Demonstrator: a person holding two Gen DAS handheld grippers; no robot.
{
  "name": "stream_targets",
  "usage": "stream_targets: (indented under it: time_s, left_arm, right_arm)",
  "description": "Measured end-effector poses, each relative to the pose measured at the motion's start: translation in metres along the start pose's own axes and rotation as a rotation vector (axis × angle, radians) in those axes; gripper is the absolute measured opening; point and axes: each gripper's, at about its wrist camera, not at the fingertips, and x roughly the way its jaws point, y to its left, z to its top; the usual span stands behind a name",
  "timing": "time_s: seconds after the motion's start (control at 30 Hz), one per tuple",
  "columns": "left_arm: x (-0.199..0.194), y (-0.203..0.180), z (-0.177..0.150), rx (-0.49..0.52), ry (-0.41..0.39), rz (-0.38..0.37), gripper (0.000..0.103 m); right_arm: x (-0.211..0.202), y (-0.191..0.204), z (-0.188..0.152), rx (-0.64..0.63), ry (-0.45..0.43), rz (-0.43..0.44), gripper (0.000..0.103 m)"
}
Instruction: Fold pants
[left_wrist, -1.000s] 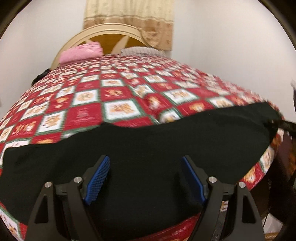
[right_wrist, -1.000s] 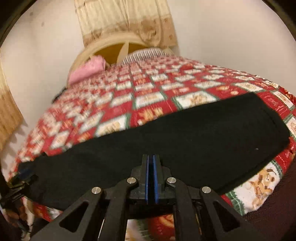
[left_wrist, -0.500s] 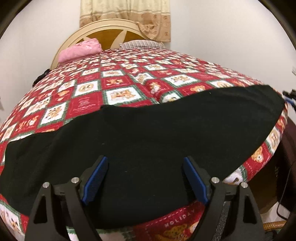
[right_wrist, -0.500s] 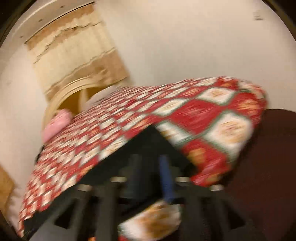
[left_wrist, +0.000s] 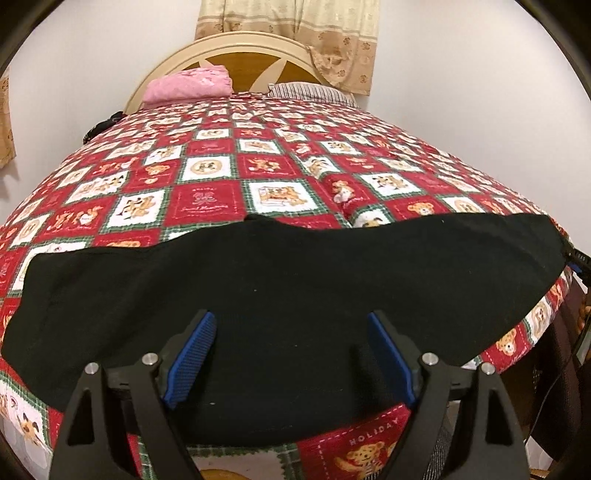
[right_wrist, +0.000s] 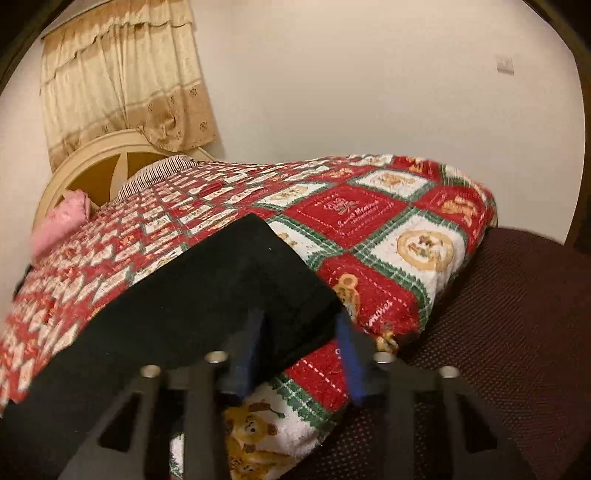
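Observation:
The black pants (left_wrist: 288, 280) lie flat in a long band across the near edge of the bed. My left gripper (left_wrist: 290, 354) is open and empty, hovering over the middle of the pants. In the right wrist view, my right gripper (right_wrist: 299, 350) is open at the right end of the pants (right_wrist: 192, 306), with the corner of the cloth lying between its jaws. The right gripper also shows as a dark tip at the pants' right end in the left wrist view (left_wrist: 576, 258).
The bed has a red, white and green bear-pattern blanket (left_wrist: 229, 184). A pink pillow (left_wrist: 188, 86) and a striped pillow (left_wrist: 310, 94) lie by the headboard (left_wrist: 236, 55). A dark brown surface (right_wrist: 509, 332) sits beside the bed's corner.
My right gripper has swung to the right end of the pants and opened; it was shut a second ago. My left gripper stayed open over the pants' middle.

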Motion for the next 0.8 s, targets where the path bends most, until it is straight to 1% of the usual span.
stream_targets:
  time_s: [0.1, 0.13, 0.2, 0.23, 0.3, 0.37, 0.43, 0.5, 0.57, 0.6, 0.63, 0.7, 0.73, 0.8]
  left_arm:
    - [-0.005, 0.008, 0.002, -0.006, -0.013, 0.011, 0.086]
    - [-0.007, 0.011, 0.002, -0.008, -0.019, 0.016, 0.086]
    - [-0.013, 0.021, 0.004, -0.020, -0.042, 0.037, 0.086]
    - [-0.016, 0.027, 0.005, -0.033, -0.052, 0.050, 0.086]
    - [-0.020, 0.039, 0.007, -0.068, -0.064, 0.064, 0.086]
    - [-0.024, 0.053, 0.009, -0.115, -0.075, 0.070, 0.086]
    - [-0.027, 0.063, 0.010, -0.148, -0.087, 0.072, 0.086]
    - [-0.030, 0.070, 0.009, -0.171, -0.097, 0.075, 0.086]
    - [-0.032, 0.076, 0.007, -0.176, -0.103, 0.087, 0.086]
    - [-0.033, 0.078, 0.006, -0.176, -0.105, 0.095, 0.086]
    - [-0.033, 0.080, 0.004, -0.176, -0.106, 0.105, 0.086]
    - [-0.033, 0.085, 0.002, -0.179, -0.105, 0.116, 0.086]
    - [-0.033, 0.088, 0.001, -0.182, -0.105, 0.119, 0.086]
    - [-0.033, 0.092, -0.001, -0.189, -0.103, 0.122, 0.086]
  right_arm:
    - [0.001, 0.001, 0.004, -0.012, 0.012, -0.004, 0.012]
    - [-0.003, 0.005, 0.007, -0.026, 0.012, -0.010, 0.011]
    - [-0.020, 0.017, 0.012, -0.061, -0.036, 0.006, 0.010]
    - [-0.036, 0.030, 0.015, -0.101, -0.081, 0.032, 0.010]
    - [-0.063, 0.060, 0.018, -0.178, -0.136, 0.095, 0.010]
    - [-0.089, 0.097, 0.014, -0.261, -0.166, 0.192, 0.010]
    - [-0.110, 0.135, 0.005, -0.337, -0.176, 0.294, 0.010]
    - [-0.128, 0.179, -0.016, -0.440, -0.173, 0.403, 0.010]
    - [-0.140, 0.217, -0.043, -0.534, -0.159, 0.493, 0.010]
    - [-0.142, 0.230, -0.054, -0.568, -0.149, 0.526, 0.010]
    - [-0.145, 0.252, -0.076, -0.634, -0.137, 0.567, 0.010]
    - [-0.146, 0.278, -0.108, -0.730, -0.126, 0.586, 0.010]
    - [-0.145, 0.293, -0.132, -0.795, -0.107, 0.600, 0.010]
    - [-0.141, 0.307, -0.165, -0.866, -0.074, 0.627, 0.010]
